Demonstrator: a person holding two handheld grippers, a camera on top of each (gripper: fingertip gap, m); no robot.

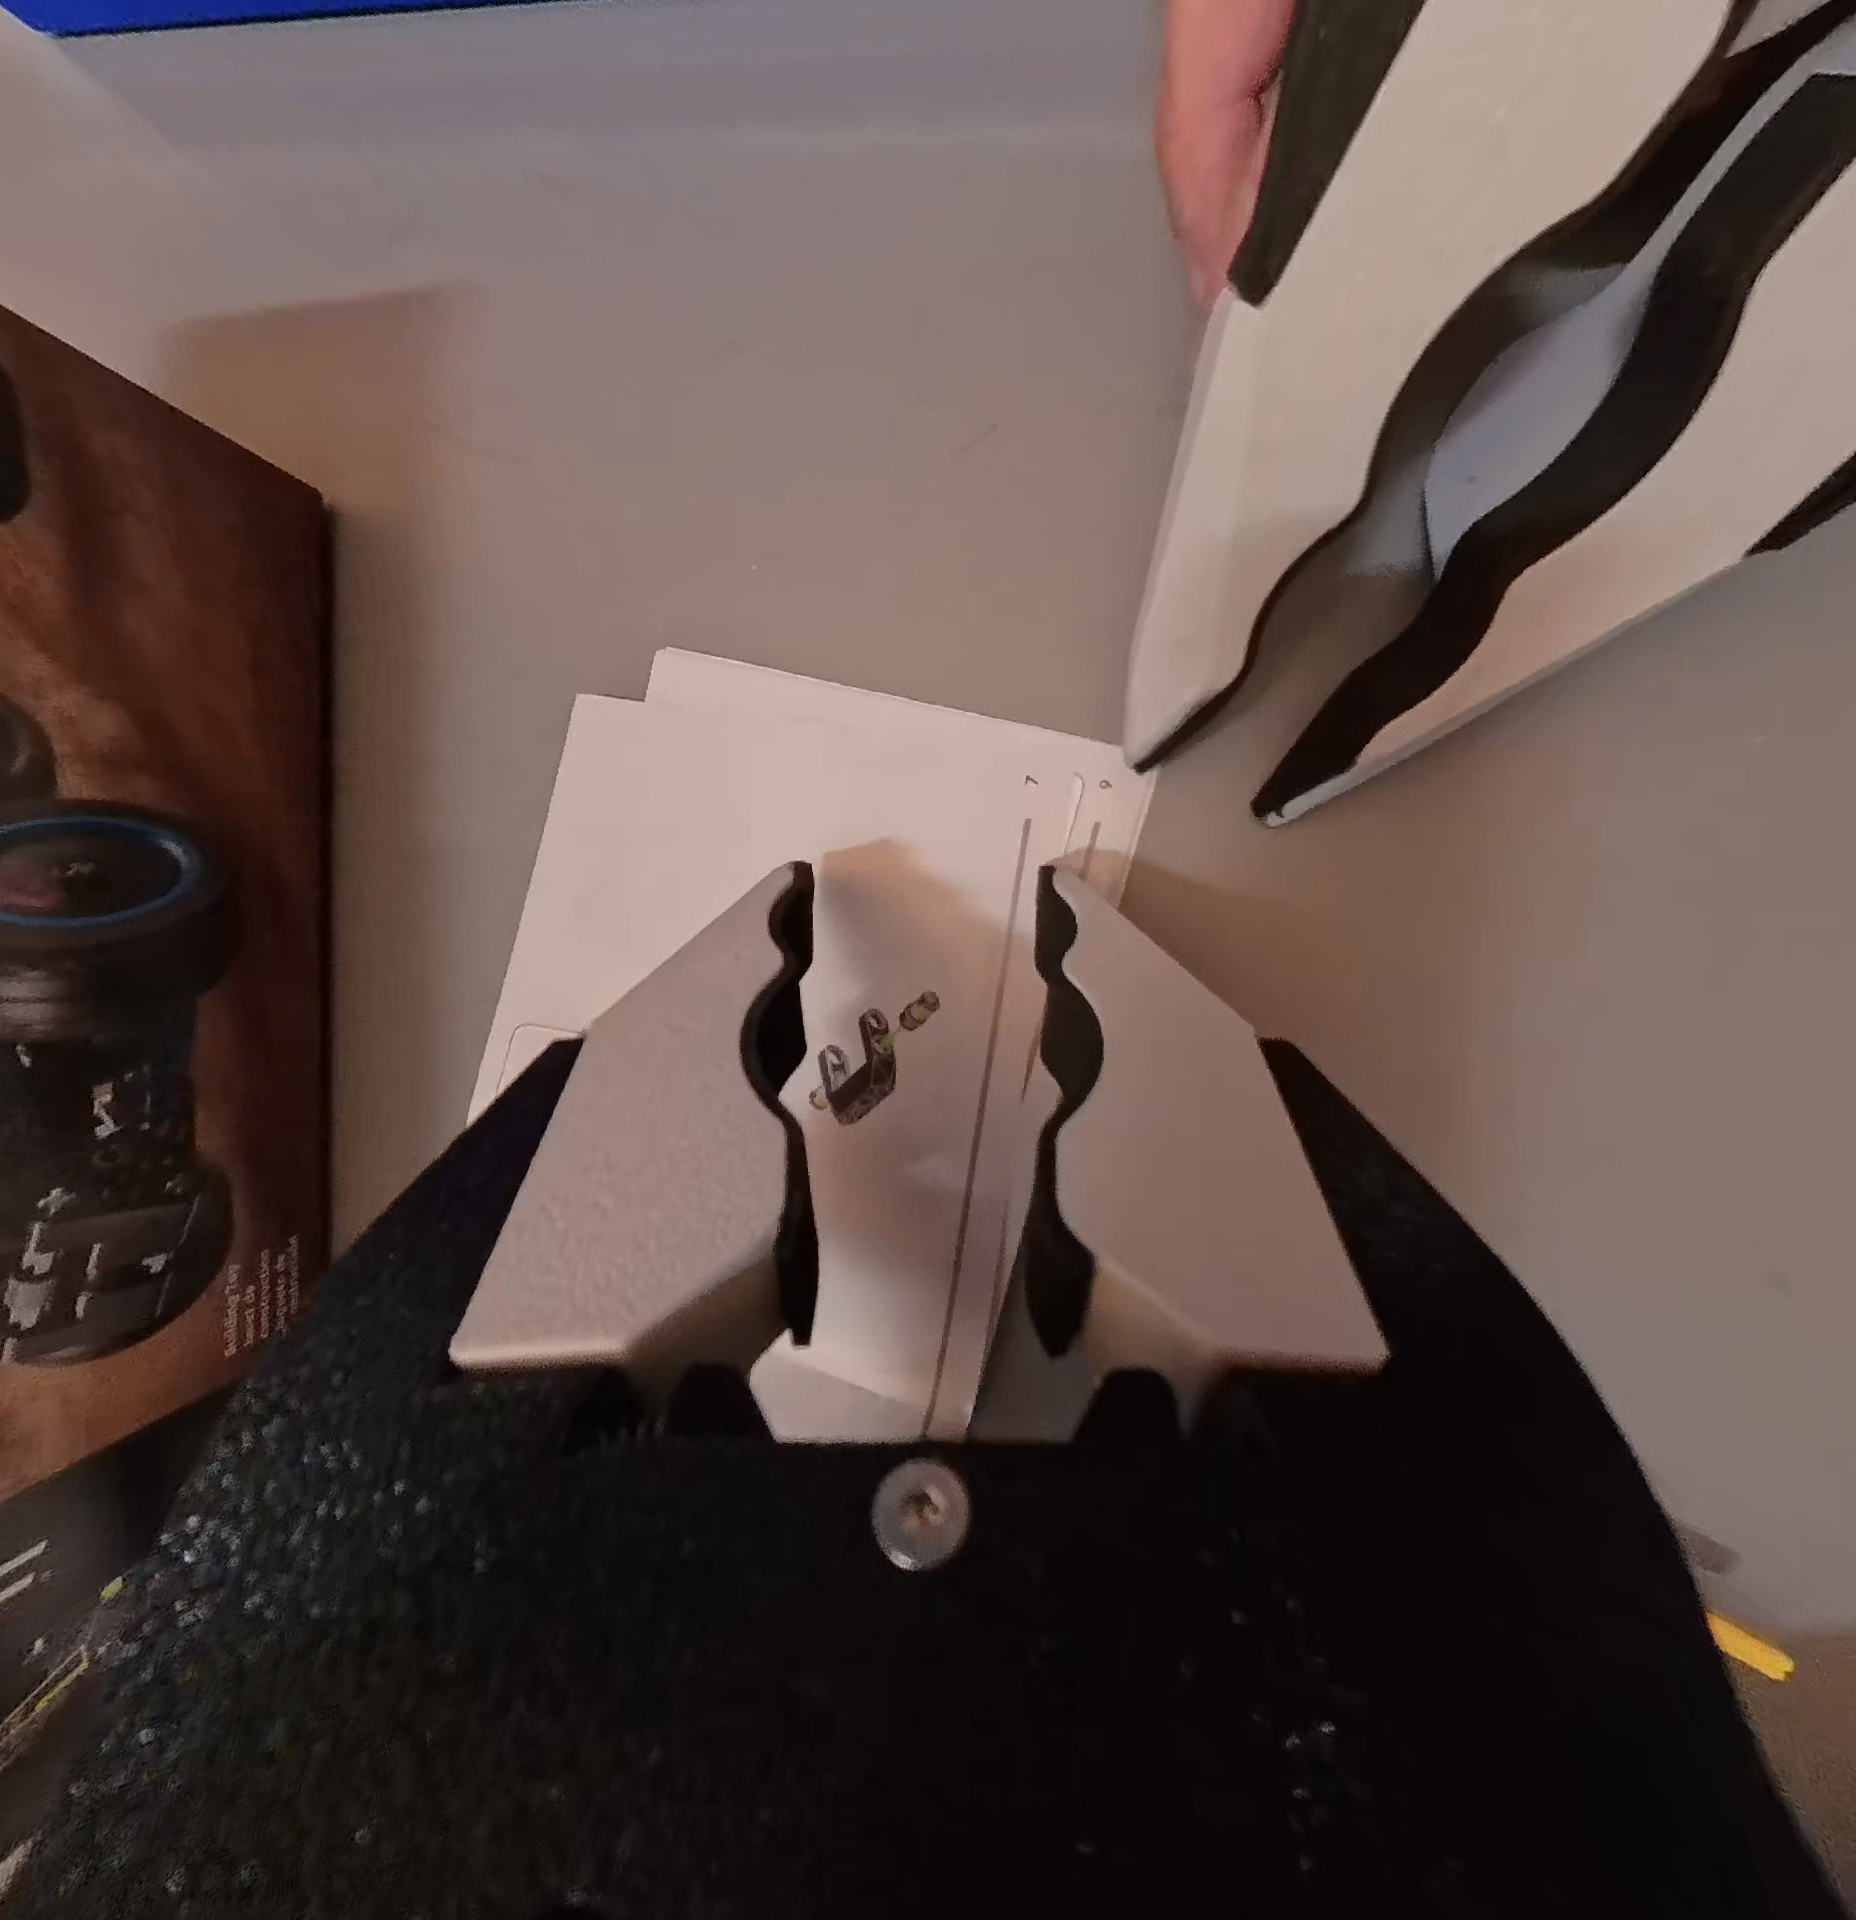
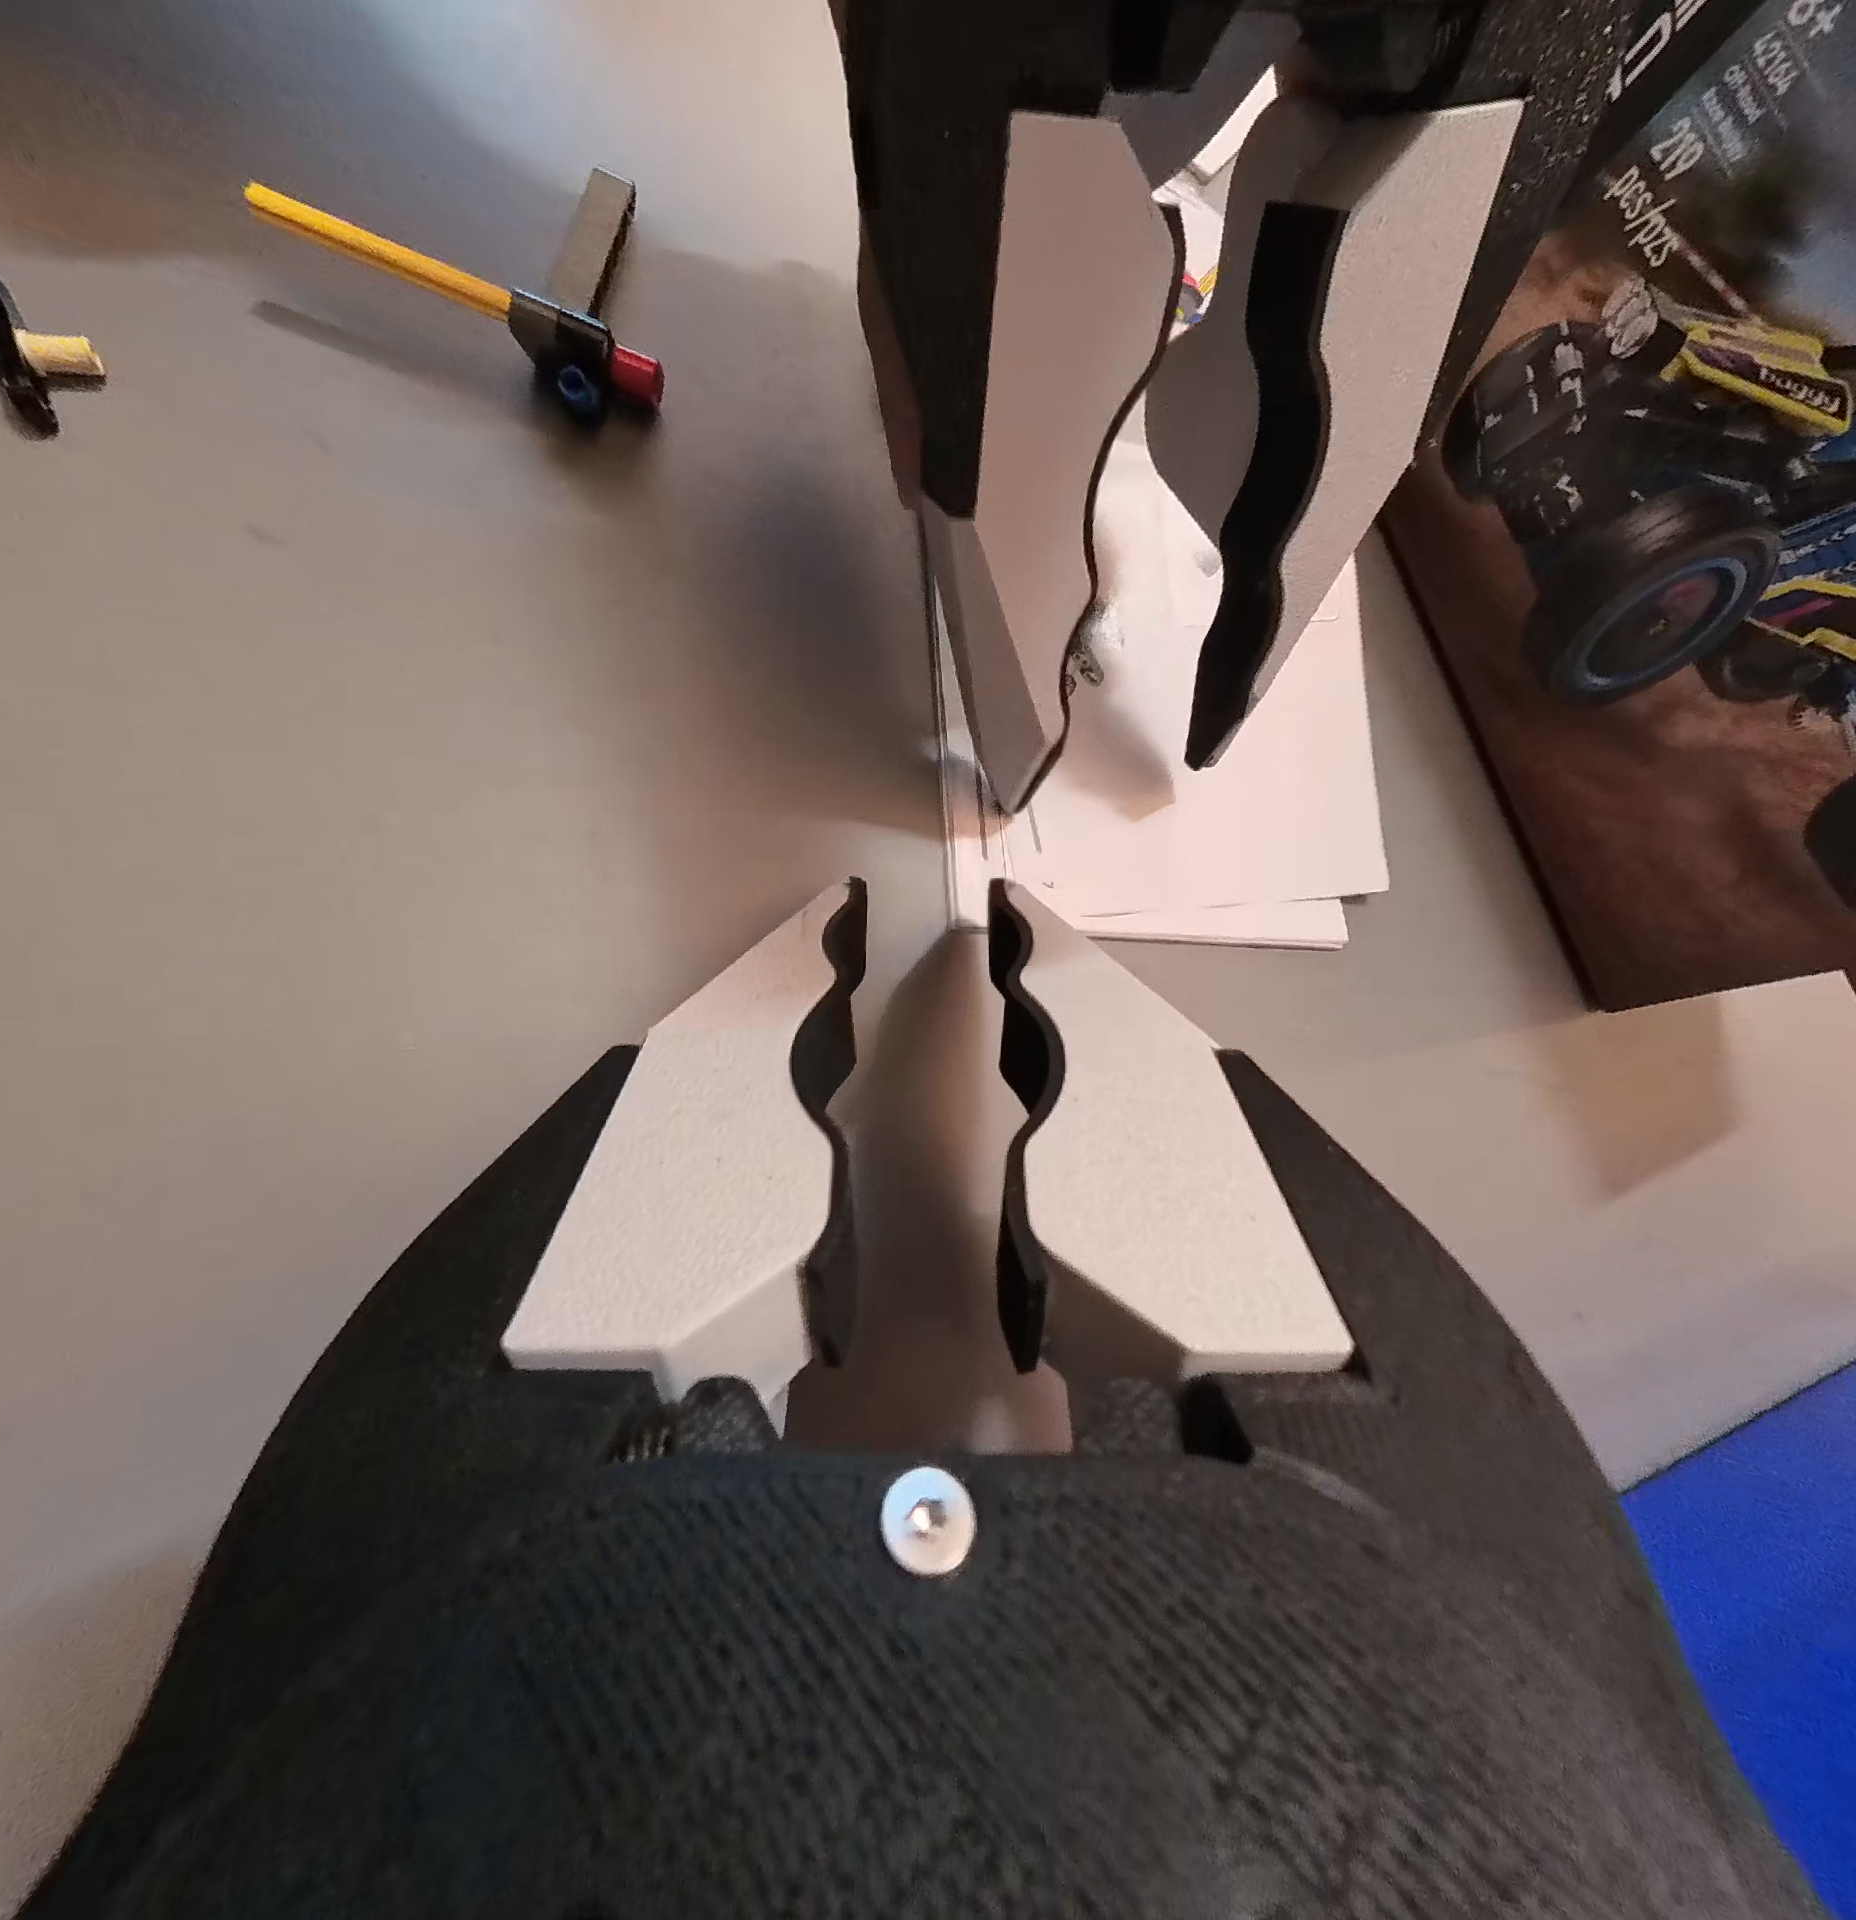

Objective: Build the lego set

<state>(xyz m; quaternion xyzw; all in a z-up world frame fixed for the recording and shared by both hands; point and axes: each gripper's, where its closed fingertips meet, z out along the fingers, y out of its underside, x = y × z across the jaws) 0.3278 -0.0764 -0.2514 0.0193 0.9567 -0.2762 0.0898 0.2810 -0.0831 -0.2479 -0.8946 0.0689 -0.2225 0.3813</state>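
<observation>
A white instruction booklet (image 1: 747, 790) lies open on the grey table, with a small parts drawing on its page. My left gripper (image 1: 924, 878) is open just above that page, its fingers on either side of the drawing. My right gripper (image 2: 924, 885) is open and empty, its tips at the booklet's (image 2: 1215, 852) near edge, where a thin page edge stands up between them. Each gripper shows in the other's view: the right gripper (image 1: 1204, 787) at the booklet's corner, the left gripper (image 2: 1103, 781) pointing down onto the page. A small assembly (image 2: 565, 312) of grey beams, yellow axle, red and blue pins lies on the table.
The lego box (image 1: 145, 883) lies left of the booklet and shows in the right wrist view (image 2: 1682, 582). A black piece with a tan pin (image 2: 30, 358) lies near the assembly. A blue surface (image 2: 1776, 1621) borders the table. A hand (image 1: 1204, 156) holds the right gripper.
</observation>
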